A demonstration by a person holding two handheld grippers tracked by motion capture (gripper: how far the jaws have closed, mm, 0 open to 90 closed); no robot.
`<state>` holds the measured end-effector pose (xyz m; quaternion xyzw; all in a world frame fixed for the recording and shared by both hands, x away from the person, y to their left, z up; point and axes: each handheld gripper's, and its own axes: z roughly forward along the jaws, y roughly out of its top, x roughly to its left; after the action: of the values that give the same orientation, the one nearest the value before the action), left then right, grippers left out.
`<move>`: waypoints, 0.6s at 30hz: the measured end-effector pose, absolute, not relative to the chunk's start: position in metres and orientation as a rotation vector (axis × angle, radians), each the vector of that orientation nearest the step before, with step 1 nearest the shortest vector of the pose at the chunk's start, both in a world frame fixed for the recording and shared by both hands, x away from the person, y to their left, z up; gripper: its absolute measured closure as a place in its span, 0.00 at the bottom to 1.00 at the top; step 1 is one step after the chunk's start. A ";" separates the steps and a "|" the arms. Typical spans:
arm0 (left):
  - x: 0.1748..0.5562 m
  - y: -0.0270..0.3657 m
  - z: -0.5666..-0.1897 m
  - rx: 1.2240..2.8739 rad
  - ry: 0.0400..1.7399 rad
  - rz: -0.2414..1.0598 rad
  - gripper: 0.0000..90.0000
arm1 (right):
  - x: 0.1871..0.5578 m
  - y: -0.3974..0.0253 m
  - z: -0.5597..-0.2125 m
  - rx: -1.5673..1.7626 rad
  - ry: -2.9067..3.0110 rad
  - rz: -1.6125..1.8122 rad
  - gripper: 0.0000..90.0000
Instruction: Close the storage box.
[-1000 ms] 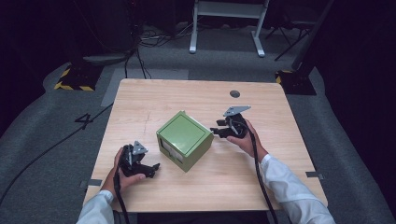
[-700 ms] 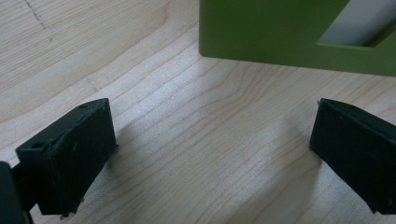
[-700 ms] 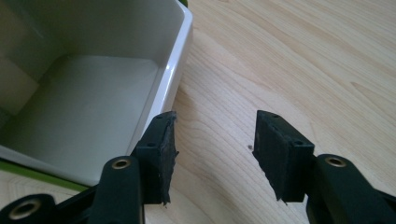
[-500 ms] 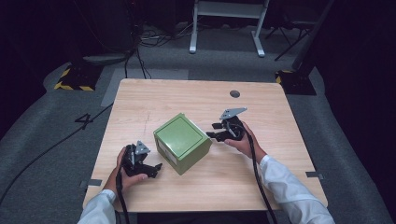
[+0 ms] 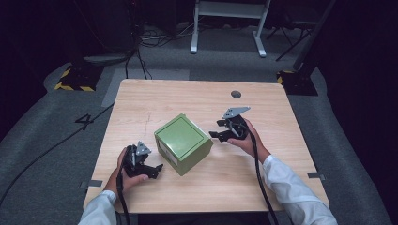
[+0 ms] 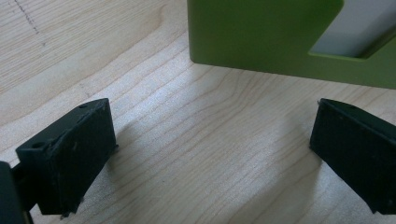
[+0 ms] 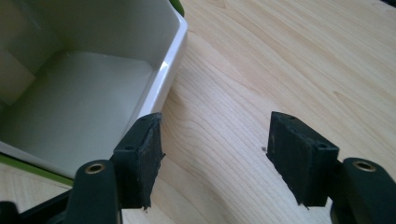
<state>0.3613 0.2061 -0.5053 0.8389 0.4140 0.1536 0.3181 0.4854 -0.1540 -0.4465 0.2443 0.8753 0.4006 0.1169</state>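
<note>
Hands are holding both grippers wide open and empty, the left gripper (image 5: pixel 157 168) low beside the near face of the green box (image 5: pixel 183 143) lying mid-table (image 5: pixel 281 122), the right gripper (image 5: pixel 216 134) at its far side facing the white hollow inside (image 7: pixel 88 79). To my eye they are closing in for a two-sided grab; each should be squaring to a wall and gripping evenly so the box is not skidding.

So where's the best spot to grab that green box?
Probably the thin white rim of the green cube-shaped box, at its open side facing the right gripper. Its flat green sides look too broad for the open jaws; the rim would slip between them.
</note>
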 end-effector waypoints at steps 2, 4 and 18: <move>0.361 0.206 -0.505 2.207 1.088 0.404 0.01 | 0.486 -0.156 -0.445 0.712 2.556 1.167 0.37; 0.361 0.206 -0.505 2.208 1.088 0.404 0.01 | 0.485 -0.159 -0.443 0.713 2.550 1.163 0.35; 0.361 0.207 -0.505 2.207 1.085 0.406 0.01 | 0.472 -0.176 -0.430 0.647 2.527 1.031 0.25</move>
<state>0.3609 0.2065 -0.5054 0.8393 0.4126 0.1544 0.3188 0.4720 -0.1764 -0.4298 0.2275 0.8882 0.3624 0.1676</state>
